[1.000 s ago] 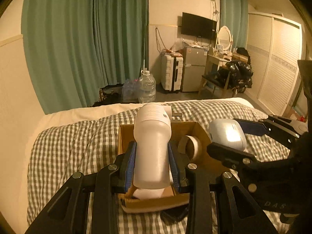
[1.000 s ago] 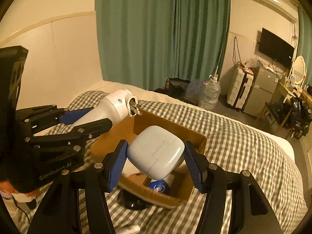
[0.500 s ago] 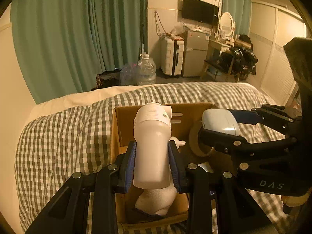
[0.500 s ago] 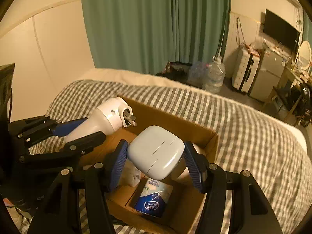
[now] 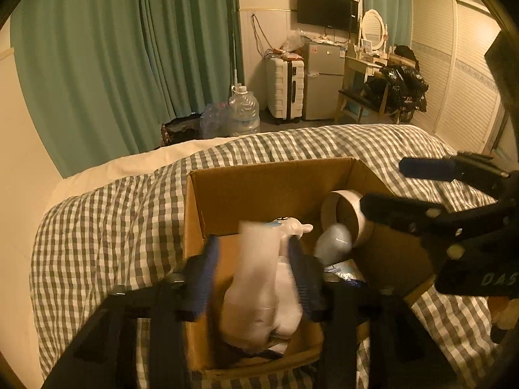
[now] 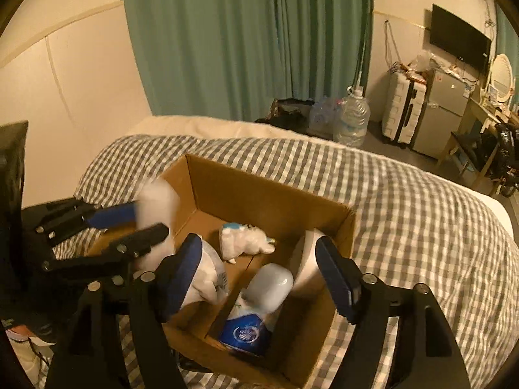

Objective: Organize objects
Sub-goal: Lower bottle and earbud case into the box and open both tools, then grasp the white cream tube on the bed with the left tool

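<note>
An open cardboard box (image 5: 269,181) (image 6: 259,194) sits on the checked bed. My left gripper (image 5: 253,269) is open over the box's left part; a blurred white bottle-shaped charger (image 5: 256,269) (image 6: 159,207) is between its jaws, apparently loose and dropping. My right gripper (image 6: 259,278) is open over the box's right part. The pale blue case (image 6: 269,288) (image 5: 334,243) lies in the box below it, on a blue-and-white packet (image 6: 246,330). A tape roll (image 5: 343,214) leans in the box's right corner. A small white plush (image 6: 243,240) lies in the box.
The grey-and-white checked duvet (image 6: 405,214) surrounds the box. Green curtains (image 5: 129,64), water jugs (image 5: 243,113), a white suitcase (image 5: 285,87), a small fridge and a desk stand beyond the bed. A wall runs along the left.
Both grippers opened over the box. The pale blue case dropped from the right gripper into the box. The white charger is slipping down from the left gripper.
</note>
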The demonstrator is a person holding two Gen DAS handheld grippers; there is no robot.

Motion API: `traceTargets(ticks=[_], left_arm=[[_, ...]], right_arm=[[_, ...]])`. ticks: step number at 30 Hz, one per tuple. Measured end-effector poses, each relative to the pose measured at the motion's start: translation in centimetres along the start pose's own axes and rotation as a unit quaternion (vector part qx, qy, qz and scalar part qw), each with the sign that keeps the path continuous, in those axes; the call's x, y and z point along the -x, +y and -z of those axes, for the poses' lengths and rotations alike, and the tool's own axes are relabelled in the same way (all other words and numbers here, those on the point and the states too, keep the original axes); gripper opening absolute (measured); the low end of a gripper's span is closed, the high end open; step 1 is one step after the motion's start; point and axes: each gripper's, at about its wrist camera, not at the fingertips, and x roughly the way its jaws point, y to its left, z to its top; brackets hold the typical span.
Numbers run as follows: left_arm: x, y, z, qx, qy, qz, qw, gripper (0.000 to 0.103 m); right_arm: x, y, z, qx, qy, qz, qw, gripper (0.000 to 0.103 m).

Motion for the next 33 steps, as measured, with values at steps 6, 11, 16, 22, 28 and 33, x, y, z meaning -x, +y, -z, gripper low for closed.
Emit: traceTargets(ticks=[6,11,16,22,28,33], left_arm=[[2.8,0.0,0.4,0.009,-0.019,-0.006,0.9998,0.076],[5.2,0.8,1.1,0.032,-0.019,-0.002,0.9993,0.08],[8.6,1.4,1.8,0.045,-0.03,-0.005,0.9985,0.082],[12.2,1.3,3.2,0.047,-0.042,-0.008,0.998,0.09],[13.4,1.0,5.3,0.058,-0.042,-0.014,0.9973,0.091],[12.7,0.9,7.4,0.076,-0.023,-0.011,0.9968,0.091]], right_arm=[[2.7,0.1,0.3,-0.002,-0.018,0.016,1.0,0.074],[5.6,0.5,0.7,0.002,-0.028,0.026,0.999,0.075],[9.0,1.5,1.1,0.013,-0.039,0.034,0.999,0.075],[12.3,3.6,2.1,0.033,-0.048,0.04,0.997,0.077],[13.8,5.7,3.9,0.045,-0.044,0.032,0.998,0.079],[13.2,6.6,6.3,0.048,-0.025,0.02,0.998,0.079]])
